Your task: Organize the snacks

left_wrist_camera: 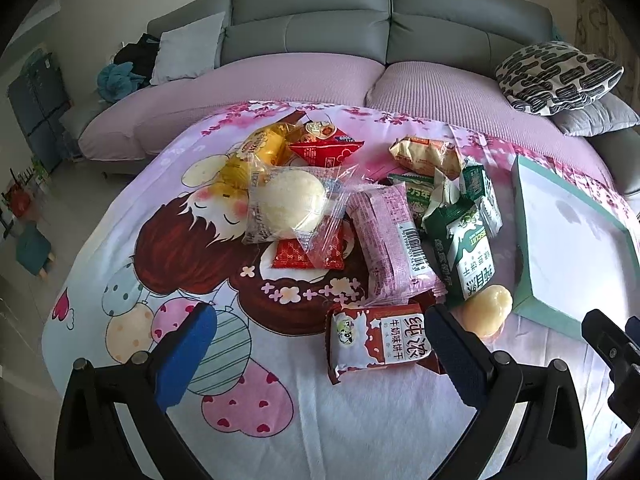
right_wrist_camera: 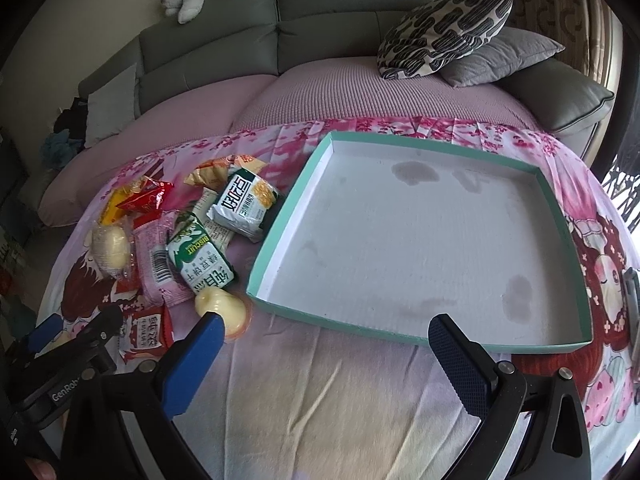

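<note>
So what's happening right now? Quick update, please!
Left gripper open, right gripper open, both empty. Snacks piled beside teal tray, none inside. Nothing blocking.

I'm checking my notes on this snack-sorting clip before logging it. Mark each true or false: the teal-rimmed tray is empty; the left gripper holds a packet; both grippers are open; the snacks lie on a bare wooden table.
1. The shallow teal-rimmed cardboard tray holds no snacks: true.
2. The left gripper holds a packet: false, it is open and grips nothing.
3. The right gripper is open too: true.
4. The snacks lie on bare wood: false, they lie on a pink cartoon-print cloth.
</note>
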Tool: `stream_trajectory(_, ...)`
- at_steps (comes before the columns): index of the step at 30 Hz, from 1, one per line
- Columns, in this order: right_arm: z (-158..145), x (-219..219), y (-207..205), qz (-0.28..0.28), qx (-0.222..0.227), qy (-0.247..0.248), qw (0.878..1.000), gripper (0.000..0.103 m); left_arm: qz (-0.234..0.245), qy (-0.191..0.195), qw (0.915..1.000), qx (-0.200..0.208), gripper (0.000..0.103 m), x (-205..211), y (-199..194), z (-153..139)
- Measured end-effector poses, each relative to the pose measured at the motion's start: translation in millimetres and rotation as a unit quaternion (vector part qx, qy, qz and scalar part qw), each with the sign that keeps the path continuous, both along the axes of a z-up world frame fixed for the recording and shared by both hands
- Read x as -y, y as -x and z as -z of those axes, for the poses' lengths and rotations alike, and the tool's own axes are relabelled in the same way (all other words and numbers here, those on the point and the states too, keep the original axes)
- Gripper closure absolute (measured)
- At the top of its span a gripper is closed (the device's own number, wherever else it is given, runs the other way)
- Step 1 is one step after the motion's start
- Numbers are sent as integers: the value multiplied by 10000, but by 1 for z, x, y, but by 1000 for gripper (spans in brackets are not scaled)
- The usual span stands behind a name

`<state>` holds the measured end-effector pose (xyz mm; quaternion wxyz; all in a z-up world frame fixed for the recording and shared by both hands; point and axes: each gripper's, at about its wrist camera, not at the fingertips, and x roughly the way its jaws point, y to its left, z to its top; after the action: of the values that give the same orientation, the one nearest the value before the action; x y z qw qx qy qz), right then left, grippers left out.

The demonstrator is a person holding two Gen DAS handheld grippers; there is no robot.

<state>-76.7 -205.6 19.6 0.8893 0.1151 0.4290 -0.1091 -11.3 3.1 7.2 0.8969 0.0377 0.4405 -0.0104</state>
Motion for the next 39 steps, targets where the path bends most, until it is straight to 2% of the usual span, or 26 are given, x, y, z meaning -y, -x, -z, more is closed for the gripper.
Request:
stream_trajectory(25,-45,-16,25,4,390,193,9991,0,-30,108,9996,276,0,-14,22,-37)
stream_trajectory(39,-51,-19,29,4,423,210,9989,0,-41,136,9994,301,0,-17,26,-40)
